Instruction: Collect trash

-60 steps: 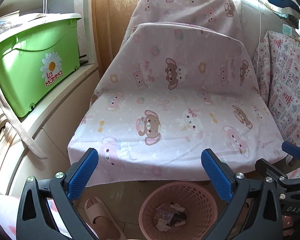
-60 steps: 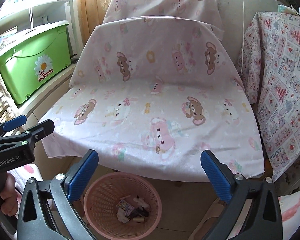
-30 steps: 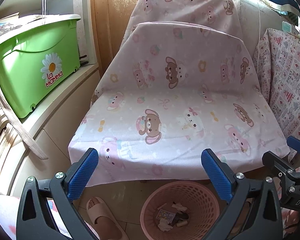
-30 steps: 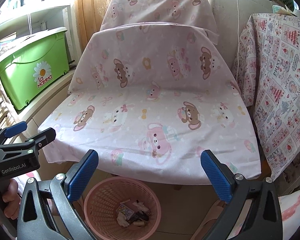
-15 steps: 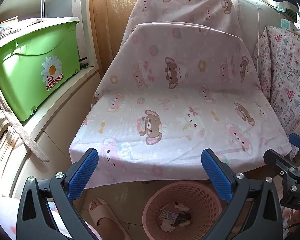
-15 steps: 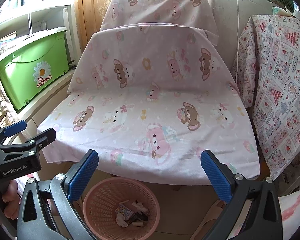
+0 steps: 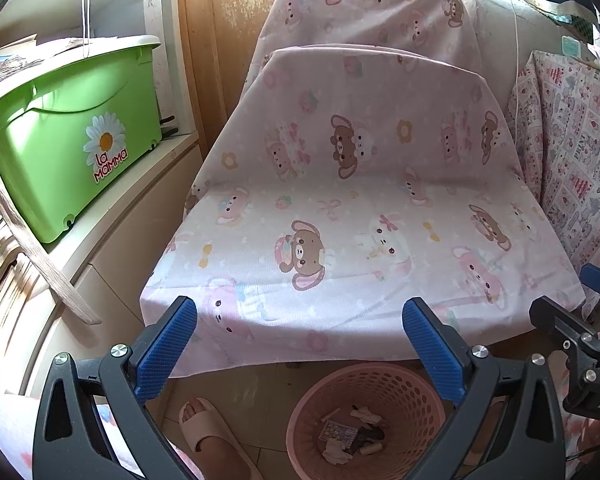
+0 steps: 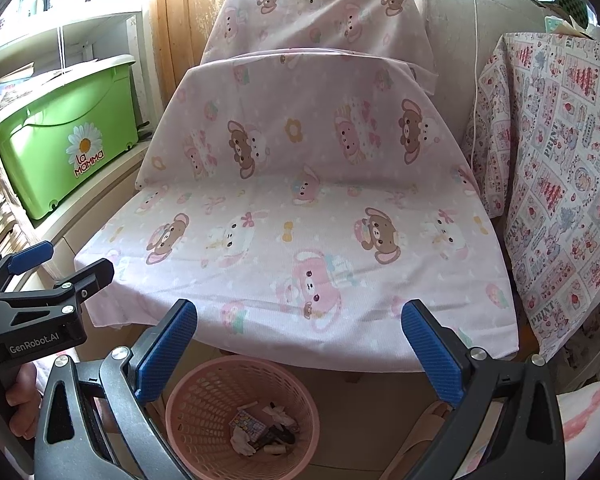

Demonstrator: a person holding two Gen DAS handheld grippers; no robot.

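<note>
The pink plastic wastebasket (image 7: 366, 420) stands on the tiled floor just in front of the seat's front edge, and at its bottom lies the trash (image 7: 352, 436): crumpled white tissue, a small printed packet and some dark scraps, seen also from the right wrist view (image 8: 262, 428). The left gripper (image 7: 298, 354) hangs above the basket with its blue-padded fingers spread wide apart and nothing between them; the right gripper (image 8: 298, 354) is likewise wide open and empty, positioned over the basket's right side and the seat edge. Each gripper shows at the margin of the other's view, and a hand (image 8: 18, 404) grips the handle of the left one. Beside the basket, a foot in a pale slipper (image 7: 210, 436) rests on the floor. Behind the basket is a chair draped in a pink sheet printed with bears and rabbits (image 7: 360, 216), covering both seat and backrest, with a second draped backrest behind it. To the left, a green storage box marked "La Mamma" (image 7: 72, 136) sits on a white shelf unit. To the right hangs a patchwork-print cloth (image 8: 560, 184).
</note>
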